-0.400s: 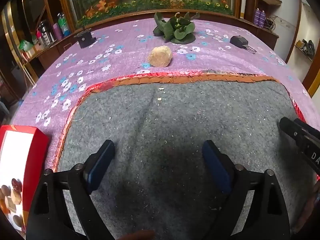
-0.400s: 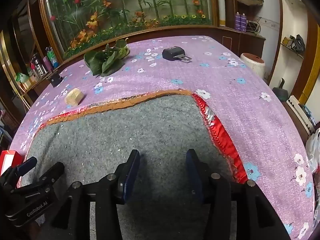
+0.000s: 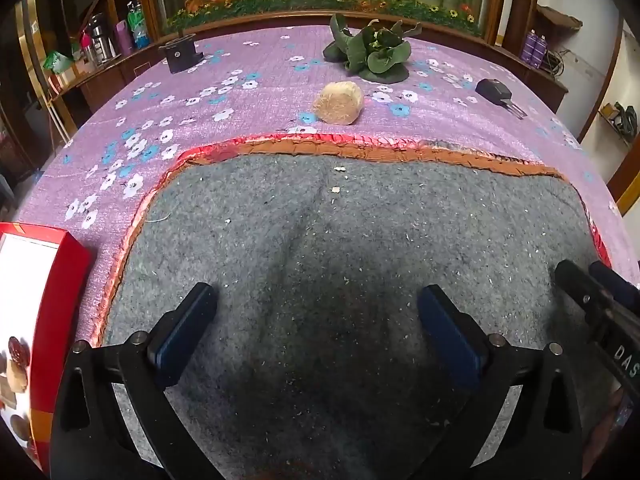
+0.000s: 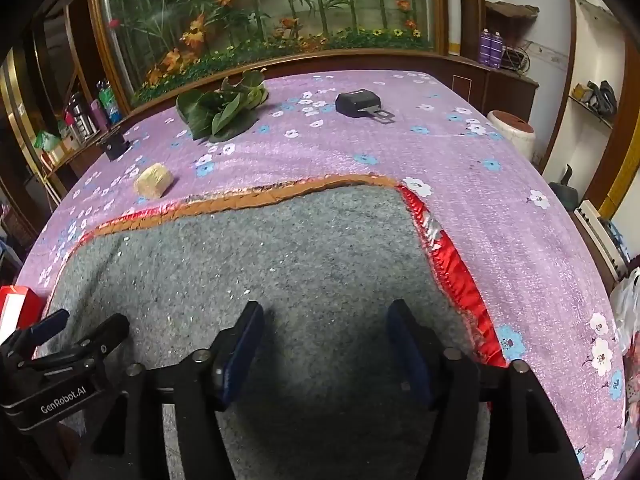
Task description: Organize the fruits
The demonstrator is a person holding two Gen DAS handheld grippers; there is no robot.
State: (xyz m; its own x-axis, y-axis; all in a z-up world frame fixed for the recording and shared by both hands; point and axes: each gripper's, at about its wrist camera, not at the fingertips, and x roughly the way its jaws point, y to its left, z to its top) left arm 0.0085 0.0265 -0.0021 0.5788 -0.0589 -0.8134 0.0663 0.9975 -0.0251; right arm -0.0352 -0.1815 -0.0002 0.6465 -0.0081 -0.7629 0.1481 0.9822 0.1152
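A tan, rough, roundish fruit point(image 3: 339, 103) lies on the purple flowered cloth just beyond the grey mat's far edge; it also shows in the right wrist view point(image 4: 153, 180). A bunch of green leaves point(image 3: 370, 54) lies farther back, seen too in the right wrist view point(image 4: 224, 107). My left gripper point(image 3: 316, 312) is open and empty, low over the grey mat point(image 3: 360, 220). My right gripper point(image 4: 326, 320) is open and empty over the same mat point(image 4: 260, 248). Each gripper shows at the edge of the other's view.
A red box point(image 3: 44, 280) with pictured sweets sits at the mat's left; its corner shows in the right wrist view point(image 4: 16, 306). A black buckle point(image 3: 496, 92) lies back right, a black block point(image 3: 180, 54) back left. Bottles stand on a side shelf point(image 3: 116, 38).
Both grippers have risen or tilted slightly; the right gripper's jaws stand a little wider. Nothing on the table has moved.
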